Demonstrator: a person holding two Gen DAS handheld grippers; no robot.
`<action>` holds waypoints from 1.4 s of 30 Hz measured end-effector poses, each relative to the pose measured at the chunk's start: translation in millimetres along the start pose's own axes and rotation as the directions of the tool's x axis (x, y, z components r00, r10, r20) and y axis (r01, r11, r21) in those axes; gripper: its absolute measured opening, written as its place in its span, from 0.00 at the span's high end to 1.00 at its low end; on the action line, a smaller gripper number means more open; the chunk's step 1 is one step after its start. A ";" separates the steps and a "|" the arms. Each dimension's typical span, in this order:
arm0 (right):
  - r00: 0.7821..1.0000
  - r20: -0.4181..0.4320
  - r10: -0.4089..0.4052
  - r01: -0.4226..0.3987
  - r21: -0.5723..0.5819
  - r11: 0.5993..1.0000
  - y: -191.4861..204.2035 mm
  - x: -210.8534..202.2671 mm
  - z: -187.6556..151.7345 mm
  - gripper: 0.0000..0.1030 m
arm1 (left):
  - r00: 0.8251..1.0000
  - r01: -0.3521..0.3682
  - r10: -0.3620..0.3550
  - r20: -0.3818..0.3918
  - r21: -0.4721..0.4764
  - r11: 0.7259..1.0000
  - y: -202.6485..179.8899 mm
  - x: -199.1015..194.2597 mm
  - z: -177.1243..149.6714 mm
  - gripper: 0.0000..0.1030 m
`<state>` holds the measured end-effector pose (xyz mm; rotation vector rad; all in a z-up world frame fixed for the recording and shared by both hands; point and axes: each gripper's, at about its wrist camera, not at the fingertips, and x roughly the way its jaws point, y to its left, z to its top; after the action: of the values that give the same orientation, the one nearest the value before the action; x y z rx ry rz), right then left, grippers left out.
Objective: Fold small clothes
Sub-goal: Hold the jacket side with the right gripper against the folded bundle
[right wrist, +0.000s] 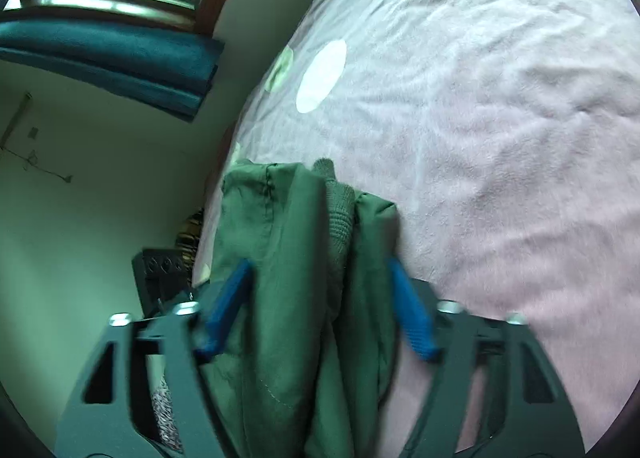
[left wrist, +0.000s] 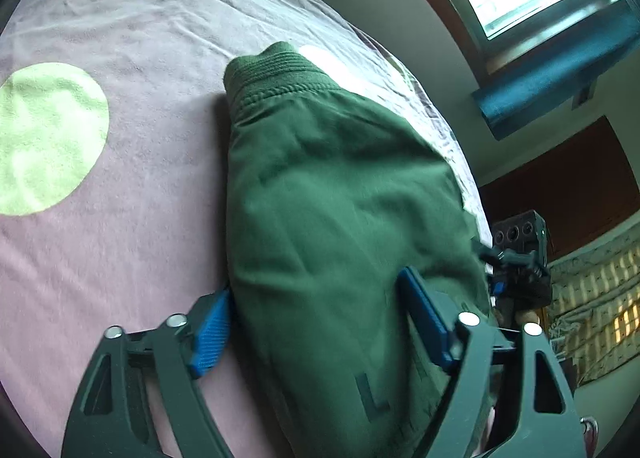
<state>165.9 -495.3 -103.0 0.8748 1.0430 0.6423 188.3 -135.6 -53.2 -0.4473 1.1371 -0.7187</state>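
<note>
Green garment [left wrist: 332,218] lies lengthwise, ribbed cuff [left wrist: 276,66] pointing away.

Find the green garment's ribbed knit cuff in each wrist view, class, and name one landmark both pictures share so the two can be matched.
Left wrist view: the ribbed cuff tops the green garment, above centre, on the pink bedspread.
Right wrist view: the cuff shows as a grey-green strip between the garment's folds, just below centre.
Shared landmark: the white spot on the bedspread, beyond the cuff.
</note>
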 end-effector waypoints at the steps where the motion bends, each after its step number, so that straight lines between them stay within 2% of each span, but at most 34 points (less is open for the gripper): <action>1: 1.000 0.003 -0.001 0.001 0.006 1.000 -4.5 -0.3 -0.3 0.59 | 1.000 -0.010 0.010 -0.002 -0.004 1.000 0.2 1.8 1.0 0.33; 4: 1.000 0.020 0.006 -0.006 0.000 1.000 -9.8 -3.2 -3.0 0.66 | 1.000 -0.021 0.021 0.001 0.001 1.000 -0.8 3.4 2.4 0.38; 12: 0.999 0.036 0.014 -0.014 0.007 1.000 -7.5 -3.0 -4.9 0.70 | 0.999 -0.040 0.040 0.003 0.013 0.999 -7.5 6.7 6.0 0.41; 14: 0.999 0.036 0.040 -0.041 0.031 0.999 -6.7 -5.0 -5.6 0.67 | 0.999 -0.037 0.036 0.012 0.020 0.999 -9.7 6.5 6.6 0.37; 15: 0.998 0.035 0.043 -0.044 0.040 0.998 -8.0 -7.6 -6.7 0.63 | 0.999 -0.035 0.035 0.014 0.015 0.999 -9.9 3.6 4.7 0.37; 17: 0.999 0.034 0.040 -0.041 0.053 0.998 -7.6 -18.1 -14.9 0.53 | 1.000 -0.015 0.015 0.006 -0.012 1.000 -10.3 -4.3 -2.3 0.27; 19: 0.999 0.027 0.030 -0.030 0.030 0.999 -3.2 -26.1 -26.6 0.39 | 1.000 -0.002 0.002 -0.001 -0.010 1.000 -14.5 -13.0 -12.6 0.23; 22: 1.000 -0.021 0.019 -0.020 -0.009 1.000 5.0 -33.7 -50.9 0.29 | 1.000 0.011 -0.011 0.001 0.023 1.000 -24.7 -27.2 -36.5 0.20; 25: 0.997 -0.078 0.021 -0.027 -0.068 0.997 13.4 -33.4 -76.0 0.26 | 1.000 0.029 -0.029 -0.004 0.023 0.999 -29.0 -32.7 -52.7 0.19; 29: 0.997 -0.081 -0.021 0.012 -0.116 0.993 19.4 -29.6 -86.6 0.26 | 0.999 0.023 -0.022 -0.030 0.030 0.999 -28.5 -22.9 -63.2 0.20; 31: 0.996 -0.075 -0.044 0.036 -0.111 0.993 18.5 -27.6 -86.2 0.30 | 0.999 0.012 -0.012 -0.042 0.004 1.000 -26.3 -13.5 -65.0 0.26; 32: 0.996 -0.077 -0.049 0.041 -0.105 0.994 17.5 -26.5 -86.2 0.35 | 0.999 0.010 -0.010 -0.034 0.009 1.000 -27.0 -13.0 -65.7 0.30; 33: 0.995 -0.089 -0.035 0.028 -0.087 0.996 14.7 -24.6 -86.4 0.47 | 1.000 0.002 -0.001 -0.030 0.017 1.000 -28.6 -12.3 -65.8 0.31; 37: 0.997 -0.079 -0.025 0.018 -0.080 0.997 12.1 -23.7 -89.7 0.60 | 0.998 -0.058 0.059 -0.007 0.055 0.997 -38.5 -10.5 -69.3 0.38; 42: 0.998 -0.063 -0.005 0.001 -0.066 0.998 8.3 -23.0 -92.1 0.65 | 0.996 -0.093 0.092 0.010 0.075 0.993 -45.0 -9.5 -70.0 0.40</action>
<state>71.8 -481.6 -107.1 0.7996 1.0731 0.7021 108.1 -157.9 -43.3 -0.3312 1.1137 -0.6763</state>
